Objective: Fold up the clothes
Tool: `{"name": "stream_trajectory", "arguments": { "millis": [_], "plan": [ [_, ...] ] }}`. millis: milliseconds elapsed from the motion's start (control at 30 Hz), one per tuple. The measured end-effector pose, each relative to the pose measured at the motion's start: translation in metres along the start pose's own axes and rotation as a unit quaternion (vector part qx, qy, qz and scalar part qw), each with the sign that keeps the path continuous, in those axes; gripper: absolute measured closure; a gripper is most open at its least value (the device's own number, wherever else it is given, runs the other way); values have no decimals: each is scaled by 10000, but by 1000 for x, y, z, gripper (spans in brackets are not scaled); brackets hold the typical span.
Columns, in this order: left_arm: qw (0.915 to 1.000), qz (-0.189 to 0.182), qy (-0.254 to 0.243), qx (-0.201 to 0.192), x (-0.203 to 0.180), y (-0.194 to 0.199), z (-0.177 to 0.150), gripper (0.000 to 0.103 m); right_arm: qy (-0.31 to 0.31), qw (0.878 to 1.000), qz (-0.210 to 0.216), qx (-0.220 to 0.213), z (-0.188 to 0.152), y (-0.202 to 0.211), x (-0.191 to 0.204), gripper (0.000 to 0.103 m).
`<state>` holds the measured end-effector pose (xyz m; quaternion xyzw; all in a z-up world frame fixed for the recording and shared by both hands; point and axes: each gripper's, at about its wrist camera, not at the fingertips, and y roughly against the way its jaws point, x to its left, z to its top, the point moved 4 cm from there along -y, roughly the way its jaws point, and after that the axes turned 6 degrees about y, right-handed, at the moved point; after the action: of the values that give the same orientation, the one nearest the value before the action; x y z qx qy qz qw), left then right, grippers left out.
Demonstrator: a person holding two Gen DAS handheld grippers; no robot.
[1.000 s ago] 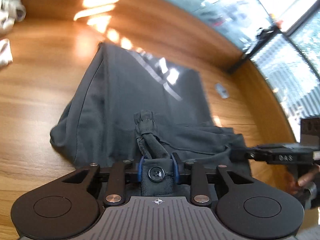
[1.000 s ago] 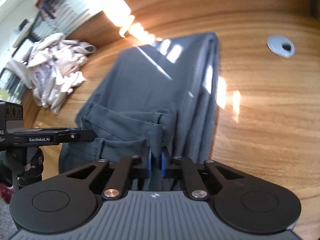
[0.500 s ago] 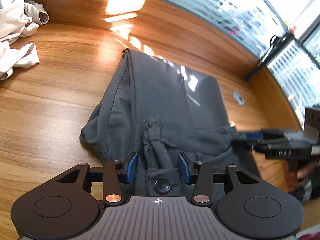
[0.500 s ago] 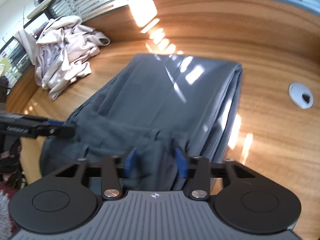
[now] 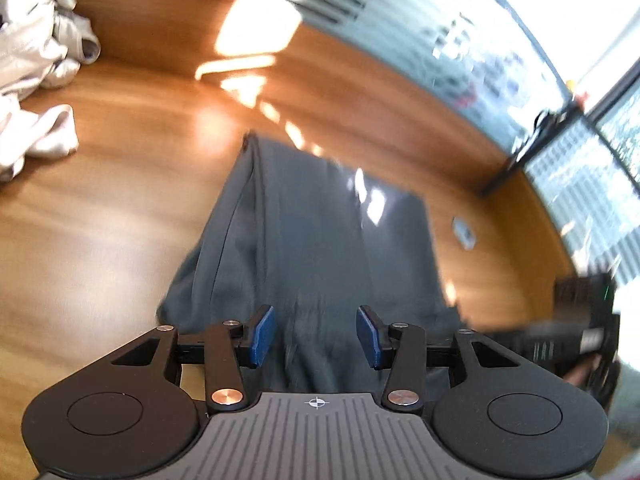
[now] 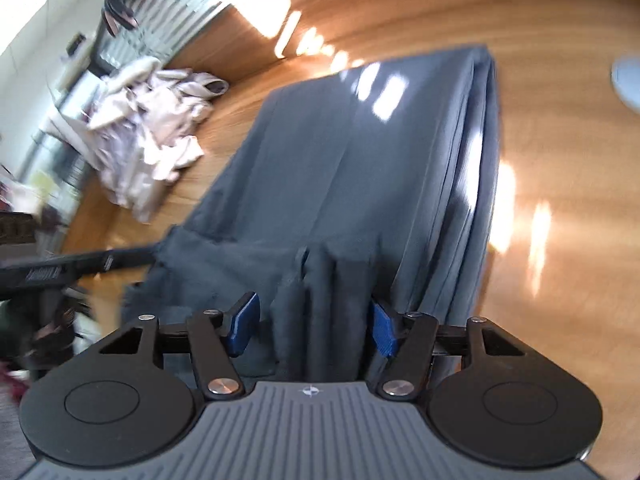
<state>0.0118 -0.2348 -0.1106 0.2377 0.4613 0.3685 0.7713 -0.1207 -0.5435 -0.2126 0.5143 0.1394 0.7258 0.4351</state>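
Both grippers let go since earlier: left gripper (image 5: pixel 316 334) spread, right gripper (image 6: pixel 312 326) opening, trousers (image 6: pixel 360 168) loose between pads. Risk: pad snags waistband ahead, dragging fold apart.

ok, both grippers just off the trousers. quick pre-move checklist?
1. Left gripper off the trousers: ok, pads apart, cloth below untouched.
2. Right gripper released: ok, jaws opening, waistband folds between them, not pinched.
3. Trousers flat on the table: far half ok, near end bunched, not ok.
4. Pale clothes pile apart from trousers: ok.
5. Far edges aligned: cannot tell, blurred.
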Motion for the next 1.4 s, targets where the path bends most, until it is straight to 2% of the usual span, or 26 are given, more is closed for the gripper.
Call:
{"name": "stream_trajectory", "arguments": {
  "millis": [133,267,367,433,500,633,667,700,767,800,900,933,1033,1267,1367,1400],
  "plan": [
    [9996,-111,-7,277,2,-27,27,55,-178,9995,259,-64,-17,3,-4,38],
    [9979,-148,2,629,7,-60,49,55,-442,9980,452,-79,-19,0,-6,35],
    [9961,-87,-9,877,10,-86,59,55,-928,9923,797,-193,-20,4,-18,30],
    [9950,-33,-52,994,10,-99,63,55,-1212,9864,1080,-268,-25,8,-26,15],
    [9944,7,-71,1058,9,-107,65,55,-1122,9853,1269,-240,-30,12,-24,11],
    [9932,59,-111,1161,8,-120,69,56,-259,9930,1114,280,-35,4,0,11],
    [9931,66,-113,1161,8,-121,70,56,-30,9938,1034,403,-36,1,8,12],
    [9931,79,-115,1164,8,-123,71,56,41,9947,914,474,-35,-3,13,21],
    [9928,173,-115,1176,9,-125,74,63,3,9962,655,566,-34,-10,17,53],
    [9926,239,-114,1182,10,-127,76,71,-119,9965,611,553,-38,-10,17,78],
    [9919,405,-27,1205,18,-129,78,93,-495,9962,525,492,-51,-9,14,84],
    [9918,415,22,1211,21,-128,79,96,-621,9958,513,434,-55,-6,17,87],
    [9922,366,161,1182,29,-128,78,97,-954,9941,460,238,-63,2,25,89],
    [9927,533,-57,1079,22,-127,75,97,-1704,9852,140,-104,-91,18,25,88],
    [9932,475,-201,1041,21,-125,75,96,-1652,9855,-192,-335,-93,18,29,77],
    [9937,443,-269,991,20,-123,75,89,-1558,9867,-294,-351,-91,18,33,74]
  ]
}}
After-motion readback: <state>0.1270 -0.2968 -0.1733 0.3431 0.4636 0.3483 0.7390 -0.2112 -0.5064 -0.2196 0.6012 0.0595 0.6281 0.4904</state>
